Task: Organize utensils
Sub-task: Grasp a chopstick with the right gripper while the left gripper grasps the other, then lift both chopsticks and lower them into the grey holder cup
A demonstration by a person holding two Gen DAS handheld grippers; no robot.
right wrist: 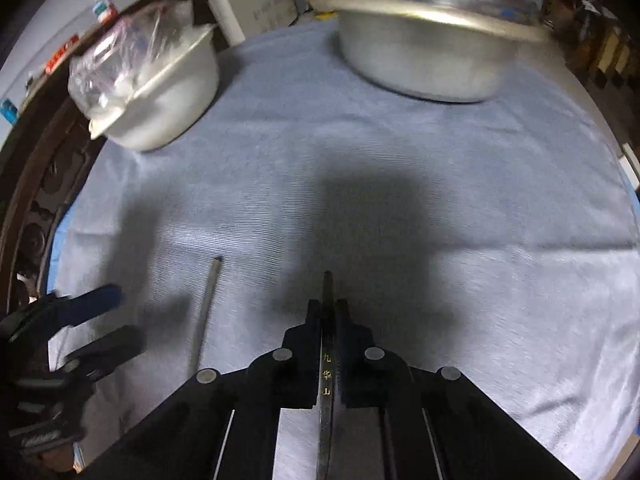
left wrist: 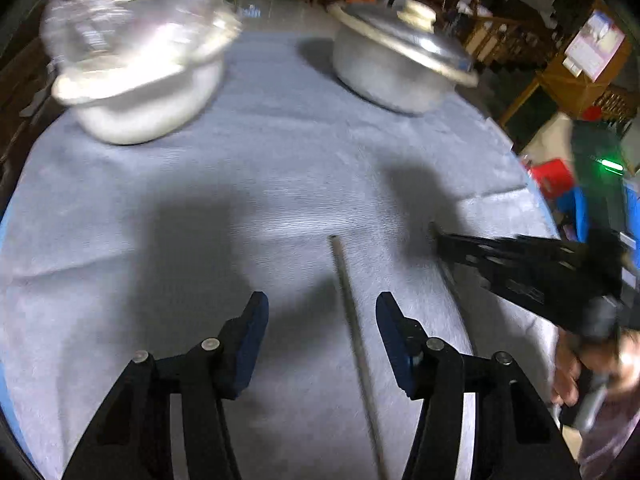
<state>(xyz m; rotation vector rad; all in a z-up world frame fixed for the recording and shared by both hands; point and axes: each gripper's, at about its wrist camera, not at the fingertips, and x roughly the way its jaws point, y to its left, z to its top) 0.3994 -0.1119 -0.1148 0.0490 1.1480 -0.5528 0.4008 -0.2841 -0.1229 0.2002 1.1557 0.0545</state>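
Right wrist: right gripper (right wrist: 328, 304) clamps dark chopstick (right wrist: 327, 380) | left gripper (left wrist: 322, 320) open, straddling lower-centre chopstick (left wrist: 352, 320) | thin, stiff, light, slippery; grip mid-shaft

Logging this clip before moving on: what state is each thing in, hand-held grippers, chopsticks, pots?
Left hand-held gripper: open, straddling a chopstick.
Right hand-held gripper: shut on dark chopstick.
Dark chopstick: clamped, tip pointing forward.
Grey chopstick: lying flat on the cloth, ungrasped.
Metal pot: covered, lid sitting tilted.
White pot: uncovered, plastic bag inside.
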